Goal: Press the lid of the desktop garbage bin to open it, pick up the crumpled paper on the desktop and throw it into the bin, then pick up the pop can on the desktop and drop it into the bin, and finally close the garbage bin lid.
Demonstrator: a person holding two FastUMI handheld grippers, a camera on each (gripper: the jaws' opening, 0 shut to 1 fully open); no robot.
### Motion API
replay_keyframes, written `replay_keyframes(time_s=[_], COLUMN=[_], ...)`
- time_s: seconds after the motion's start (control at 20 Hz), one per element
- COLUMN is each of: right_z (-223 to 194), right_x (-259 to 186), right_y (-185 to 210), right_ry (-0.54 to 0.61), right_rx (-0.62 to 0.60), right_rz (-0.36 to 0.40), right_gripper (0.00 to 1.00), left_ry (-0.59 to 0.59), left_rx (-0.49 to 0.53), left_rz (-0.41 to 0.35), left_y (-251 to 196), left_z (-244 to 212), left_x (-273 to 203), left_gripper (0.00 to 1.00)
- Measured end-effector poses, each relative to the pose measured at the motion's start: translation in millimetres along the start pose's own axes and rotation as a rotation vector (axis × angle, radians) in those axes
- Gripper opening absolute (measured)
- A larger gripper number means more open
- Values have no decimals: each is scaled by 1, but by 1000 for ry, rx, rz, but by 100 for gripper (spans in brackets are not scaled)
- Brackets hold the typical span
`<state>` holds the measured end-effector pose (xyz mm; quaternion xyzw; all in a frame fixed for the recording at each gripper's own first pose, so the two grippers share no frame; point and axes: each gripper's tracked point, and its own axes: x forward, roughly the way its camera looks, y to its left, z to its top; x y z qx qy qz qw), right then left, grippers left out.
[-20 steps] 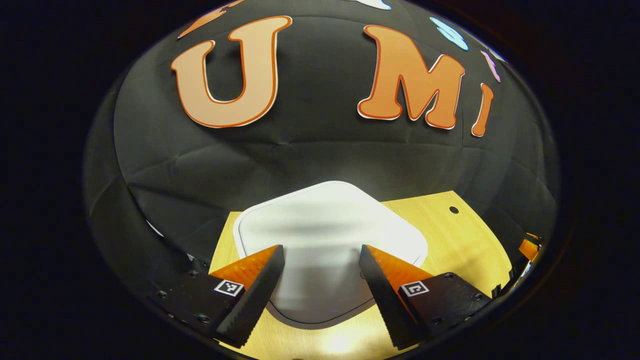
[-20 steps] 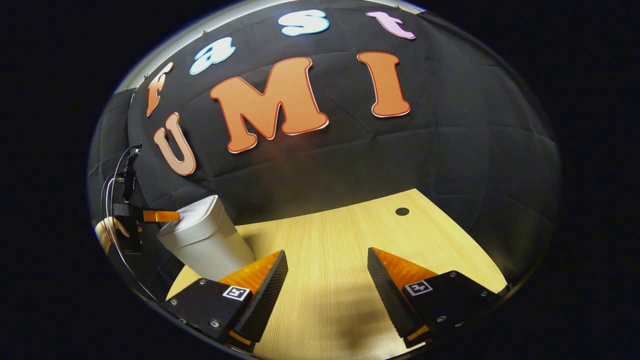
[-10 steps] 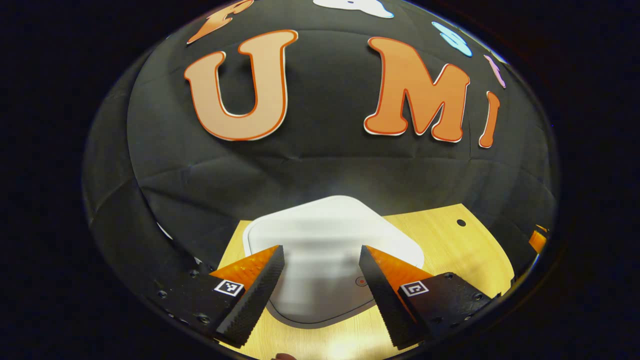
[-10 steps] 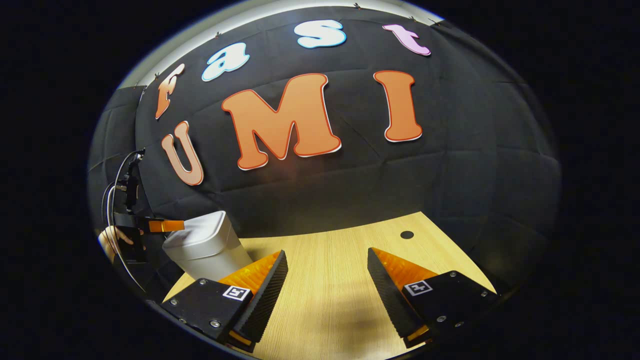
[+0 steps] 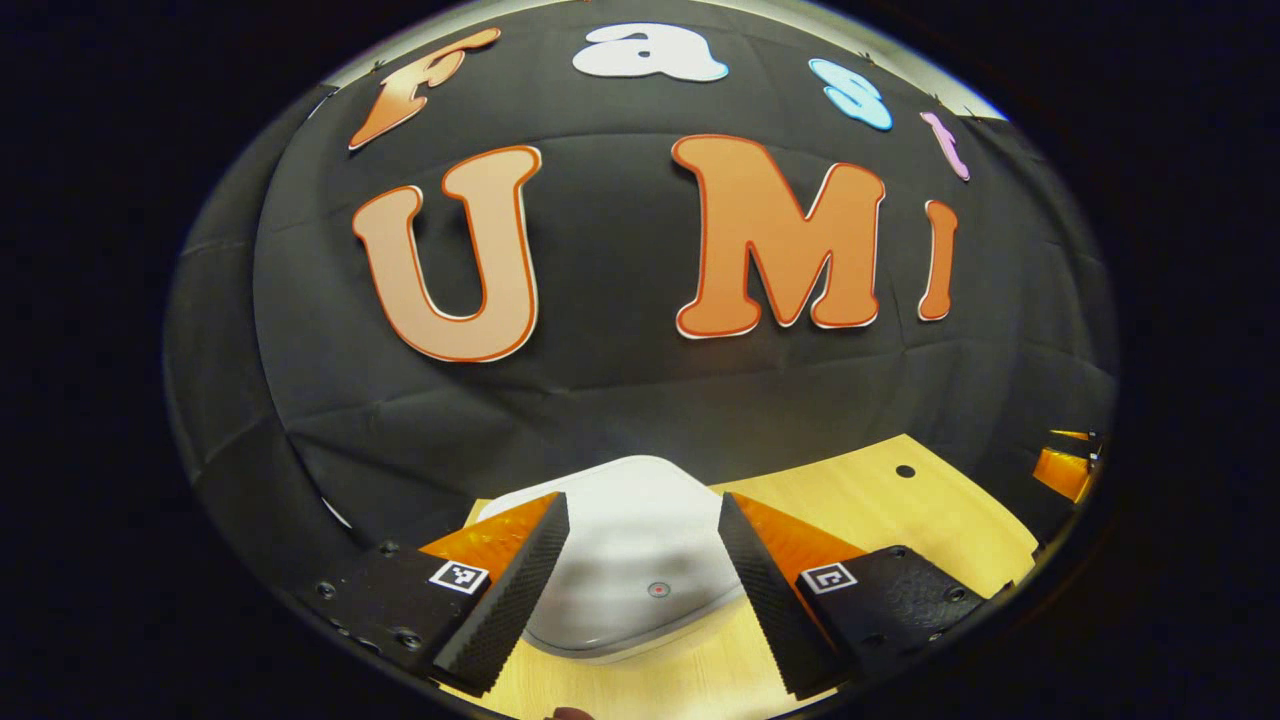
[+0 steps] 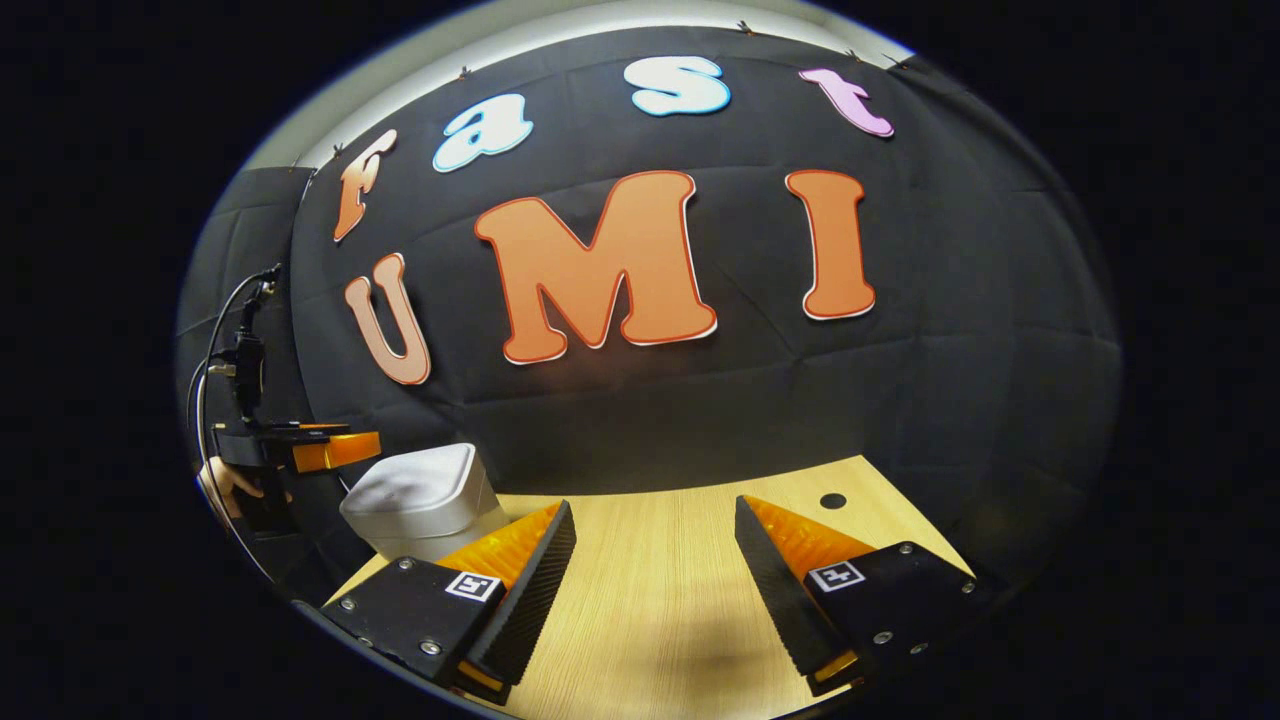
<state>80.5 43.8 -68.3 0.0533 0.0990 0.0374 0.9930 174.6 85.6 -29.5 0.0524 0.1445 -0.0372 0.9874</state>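
While the white bin [image 5: 640, 570] sits on the wooden counter [image 5: 880, 510] with its lid down, we hold the left gripper [image 5: 640, 590] above it, jaws released and empty. Our right gripper [image 6: 655, 590] hangs over bare counter, jaws likewise spread, bin off to its left.

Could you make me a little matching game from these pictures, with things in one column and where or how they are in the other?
Things:
1. bin
2. left gripper
3. right gripper
4. hole

Places or states:
A. open, over bare table
B. white, lid shut
C. small dark spot in the table by the wall
D. open, just above the lid

Pairs: 1-B, 2-D, 3-A, 4-C
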Motion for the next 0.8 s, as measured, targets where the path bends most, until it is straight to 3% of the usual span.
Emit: replay_keyframes(time_s=[0.35, 0.8], right_z=[4, -6], right_x=[-1, -9], right_y=[13, 22], right_ry=[-24, -23], right_rx=[-37, -73], right_rz=[20, 41], right_gripper=[96, 96], left_ry=[-163, -177], left_rx=[-79, -194], left_rz=[-72, -66], left_y=[-52, -76], left_z=[36, 6], left_x=[-26, -52], left_gripper=[95, 95])
